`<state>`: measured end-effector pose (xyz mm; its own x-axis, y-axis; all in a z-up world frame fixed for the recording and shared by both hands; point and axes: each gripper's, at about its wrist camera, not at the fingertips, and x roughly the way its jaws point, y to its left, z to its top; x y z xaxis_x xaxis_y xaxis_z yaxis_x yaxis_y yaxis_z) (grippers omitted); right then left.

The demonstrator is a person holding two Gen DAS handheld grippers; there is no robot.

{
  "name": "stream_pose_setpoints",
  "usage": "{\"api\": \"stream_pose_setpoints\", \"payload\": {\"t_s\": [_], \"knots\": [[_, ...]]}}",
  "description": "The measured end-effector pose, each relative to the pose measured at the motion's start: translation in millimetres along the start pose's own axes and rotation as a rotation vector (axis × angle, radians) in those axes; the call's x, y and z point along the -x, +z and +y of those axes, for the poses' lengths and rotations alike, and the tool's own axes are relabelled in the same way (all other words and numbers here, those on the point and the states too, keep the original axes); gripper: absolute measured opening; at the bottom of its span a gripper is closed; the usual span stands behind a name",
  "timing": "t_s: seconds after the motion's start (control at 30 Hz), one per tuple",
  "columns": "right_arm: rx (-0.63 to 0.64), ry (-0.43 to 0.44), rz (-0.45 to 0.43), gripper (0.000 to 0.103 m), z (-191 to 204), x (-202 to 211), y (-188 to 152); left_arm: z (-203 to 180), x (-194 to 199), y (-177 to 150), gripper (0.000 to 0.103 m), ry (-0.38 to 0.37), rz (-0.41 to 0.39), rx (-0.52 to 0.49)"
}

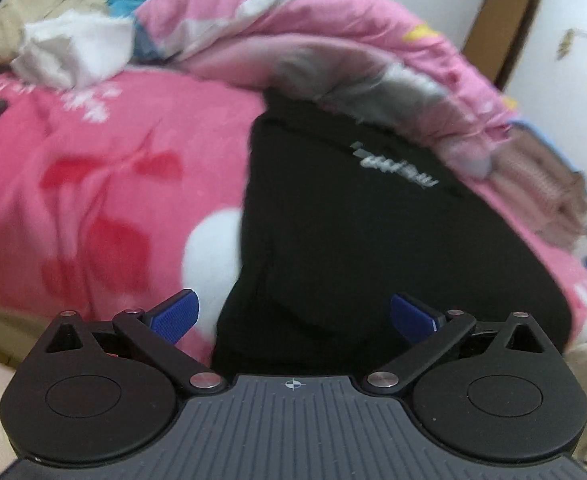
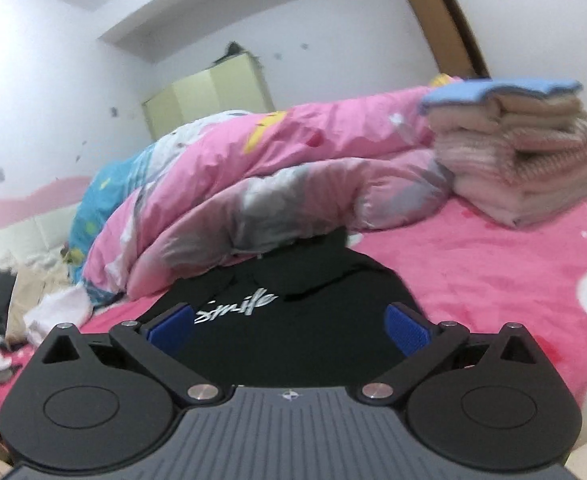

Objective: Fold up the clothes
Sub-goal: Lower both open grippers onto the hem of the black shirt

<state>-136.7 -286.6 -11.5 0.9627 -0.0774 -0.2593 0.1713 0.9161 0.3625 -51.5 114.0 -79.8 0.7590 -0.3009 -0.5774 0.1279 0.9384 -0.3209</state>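
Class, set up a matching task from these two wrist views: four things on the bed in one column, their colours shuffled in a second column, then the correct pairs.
Things:
1. garment with lettering
2. quilt
3. top cloth on the folded stack
4. gripper pads

Colours:
A. light blue
B. dark blue
C. black
D. pink

Pairs: 1-C, 2-D, 3-A, 4-B

Your left gripper (image 1: 294,312): jaws spread wide, blue pads (image 1: 175,314) well apart, gripping nothing. Your right gripper (image 2: 289,328): same, pads (image 2: 407,330) apart, empty.
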Motion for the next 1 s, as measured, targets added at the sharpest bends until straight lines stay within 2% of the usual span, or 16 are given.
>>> {"api": "stream_pose_setpoints", "payload": {"t_s": [0.17, 0.2, 0.3, 0.37, 0.47, 0.53, 0.63, 0.8, 0.93, 1.0], "knots": [[-0.068, -0.079, 0.017, 0.103, -42.1, 1.8, 13.4, 3.5, -8.4, -7.7, 0.086, 0.06, 0.04, -0.059], [-0.075, -0.072, 0.038, 0.103, -51.7, 1.0, 16.3, 4.5, -8.2, -8.4, 0.078, 0.061, 0.043, -0.066], [-0.115, -0.055, 0.14, 0.099, -79.0, -6.2, 20.4, 9.5, -8.1, -8.3, 0.07, 0.058, 0.051, -0.069], [-0.159, -0.047, 0.202, 0.087, -95.7, -10.5, 19.1, 13.0, -7.9, -8.1, 0.066, 0.049, 0.051, -0.066], [-0.236, -0.033, 0.264, 0.075, -116.4, -11.7, 11.4, 17.3, -7.0, -9.6, 0.061, 0.031, 0.046, -0.061], [-0.267, -0.023, 0.287, 0.068, -125.6, -9.3, 5.4, 18.9, -5.8, -11.4, 0.055, 0.023, 0.044, -0.068], [-0.262, 0.004, 0.302, 0.064, -128.9, -0.9, 1.1, 20.9, -3.4, -11.8, 0.046, 0.012, 0.055, -0.082], [-0.216, 0.045, 0.358, 0.057, -125.9, 7.0, -2.3, 23.0, -2.9, -12.1, 0.044, 0.002, 0.067, -0.092], [-0.195, 0.051, 0.413, 0.045, -123.5, 3.2, -9.8, 23.4, -5.6, -13.9, 0.044, -0.001, 0.072, -0.096], [-0.181, 0.055, 0.406, 0.042, -120.5, 3.7, -10.6, 23.6, -7.0, -14.8, 0.044, -0.002, 0.075, -0.098]]}}
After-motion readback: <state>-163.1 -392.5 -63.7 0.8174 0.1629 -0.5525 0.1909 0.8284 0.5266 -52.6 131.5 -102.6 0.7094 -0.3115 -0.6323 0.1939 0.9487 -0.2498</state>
